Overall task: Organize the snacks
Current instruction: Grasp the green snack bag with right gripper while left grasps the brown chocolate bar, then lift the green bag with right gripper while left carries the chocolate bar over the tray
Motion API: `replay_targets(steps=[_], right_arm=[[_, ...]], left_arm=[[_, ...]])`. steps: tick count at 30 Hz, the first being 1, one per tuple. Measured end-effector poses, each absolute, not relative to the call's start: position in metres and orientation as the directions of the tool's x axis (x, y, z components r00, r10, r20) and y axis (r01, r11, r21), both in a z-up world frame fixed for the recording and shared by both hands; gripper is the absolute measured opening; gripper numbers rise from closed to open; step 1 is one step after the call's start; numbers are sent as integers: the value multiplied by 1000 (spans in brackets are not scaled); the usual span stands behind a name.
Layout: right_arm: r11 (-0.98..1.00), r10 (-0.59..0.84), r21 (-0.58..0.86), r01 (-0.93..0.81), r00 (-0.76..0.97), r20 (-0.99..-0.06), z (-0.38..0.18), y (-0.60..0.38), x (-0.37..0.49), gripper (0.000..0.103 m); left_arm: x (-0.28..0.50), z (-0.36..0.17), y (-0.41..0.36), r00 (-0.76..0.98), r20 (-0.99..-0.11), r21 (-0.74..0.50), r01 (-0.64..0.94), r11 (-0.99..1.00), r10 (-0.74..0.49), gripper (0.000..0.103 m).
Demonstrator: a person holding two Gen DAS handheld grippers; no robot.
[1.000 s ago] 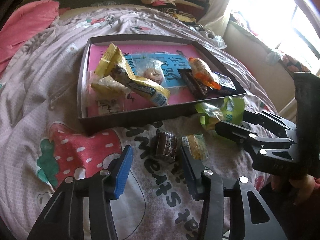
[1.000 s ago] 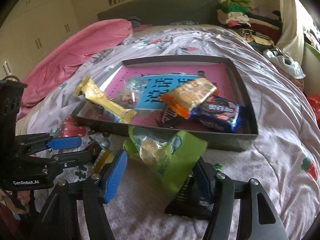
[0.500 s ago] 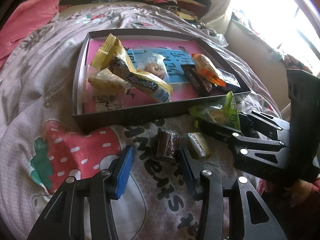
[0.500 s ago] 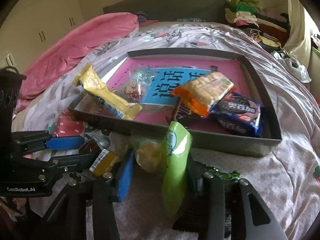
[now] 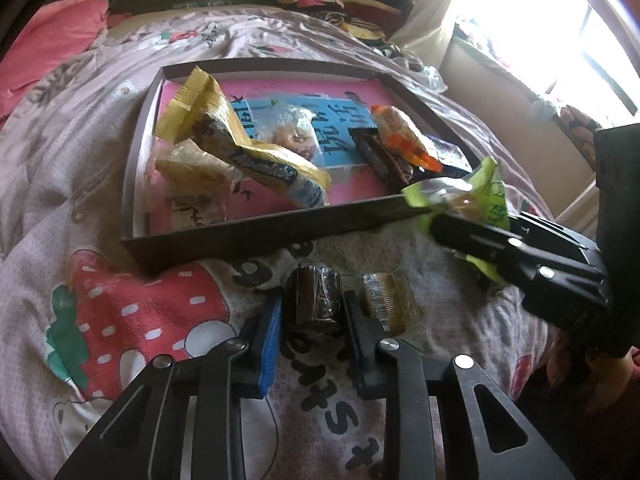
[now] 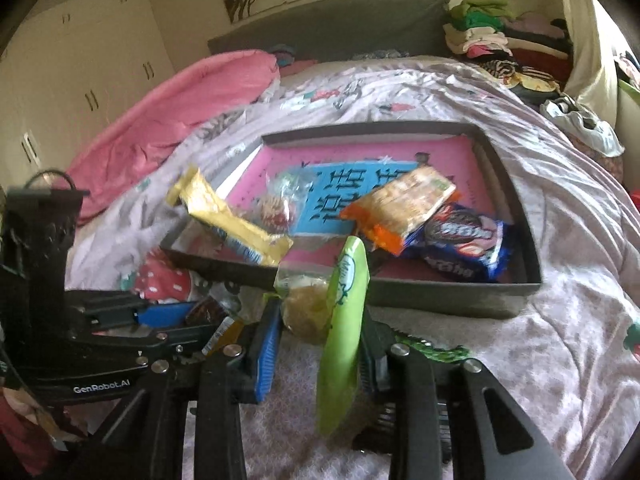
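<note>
- Since a second ago, our left gripper has narrowed its fingers from a wide spread until both pads press the dark brown wrapped cake, and our right gripper has closed on the green packet and raised it toward the tray.
- Left gripper: fingers drawn in to the width of the brown cake, which sits between the blue pad and the black one, on the bedspread just in front of the tray's near wall.
- Beside that cake, to its right and just outside the black finger, lies a second small cake in a clear wrapper, tan in colour; it rests on the bedspread, held by nothing.
- Right gripper: fingers nearly together, clamping the green packet, which stands on edge between them; a pale round biscuit shows through its clear part.
- In the left view, the packet's upper end overlaps the tray's near right corner; whether it touches the wall we cannot tell.
- Tray: dark walls, pink floor with a blue printed panel, lying on the bedspread.
- Tray contents, left side: a long yellow wrapper lying across a pale clear-wrapped pastry.
- Centre: a small clear bag with a reddish sweet.
- Right side: an orange cracker pack resting on a blue cookie pack, with a dark chocolate bar beside them.
</note>
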State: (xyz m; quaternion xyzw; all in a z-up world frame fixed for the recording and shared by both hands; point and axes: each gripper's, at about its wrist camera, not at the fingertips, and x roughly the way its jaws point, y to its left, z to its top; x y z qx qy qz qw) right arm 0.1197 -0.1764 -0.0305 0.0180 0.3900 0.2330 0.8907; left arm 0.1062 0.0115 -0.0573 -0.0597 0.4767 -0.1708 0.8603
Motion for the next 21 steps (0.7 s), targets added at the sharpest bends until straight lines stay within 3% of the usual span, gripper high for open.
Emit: replay_targets(steps=[21], right_arm=[[901, 432, 262, -346, 663, -611, -4, -205, 122, 34]], left_arm=[[96, -8, 9, 587, -728, -254, 248, 935, -354, 29]])
